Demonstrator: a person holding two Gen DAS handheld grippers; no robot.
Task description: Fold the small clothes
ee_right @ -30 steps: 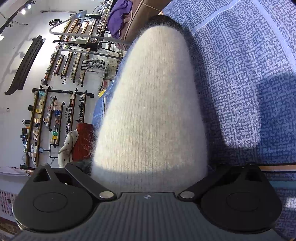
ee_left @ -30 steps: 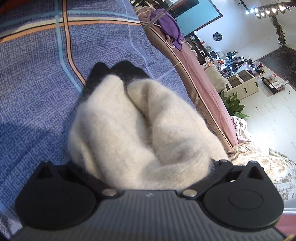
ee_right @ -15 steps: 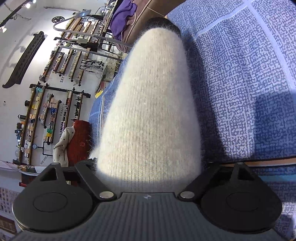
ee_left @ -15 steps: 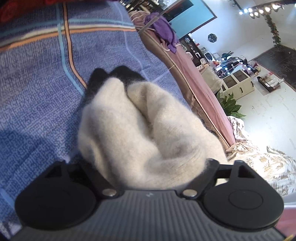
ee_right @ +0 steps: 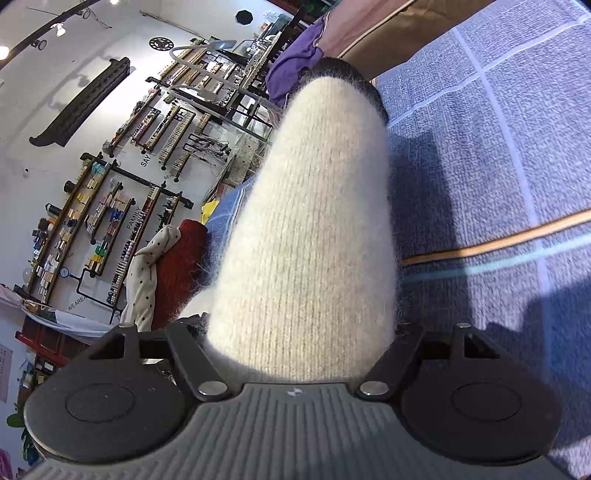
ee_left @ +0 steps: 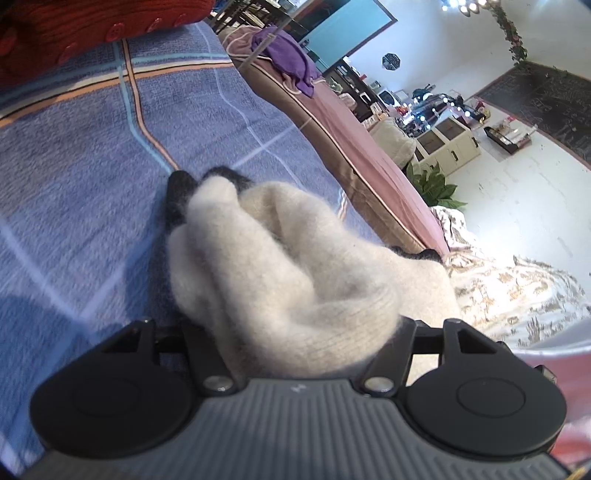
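Observation:
A fuzzy cream knit garment with dark grey trim (ee_left: 280, 266) lies bunched over the blue patterned bedspread (ee_left: 92, 177). It drapes over my left gripper (ee_left: 295, 332) and hides the fingers, which appear shut on it. In the right wrist view the same cream knit (ee_right: 317, 236) stretches away from my right gripper (ee_right: 299, 343), covers its fingers, and ends in a dark cuff at the far end. The right gripper also appears shut on the knit, held above the bedspread (ee_right: 498, 177).
A red knit garment (ee_left: 74, 29) lies at the bed's far corner and shows in the right view (ee_right: 177, 266) beside a white polka-dot cloth (ee_right: 144, 273). A purple cloth (ee_left: 291, 62) lies on a pink bed beyond. The bed edge runs close on the right.
Both grippers have lifted and pulled back with the cream knit. The garment has drawn together and risen off the bedspread. The red garment has come into the left view.

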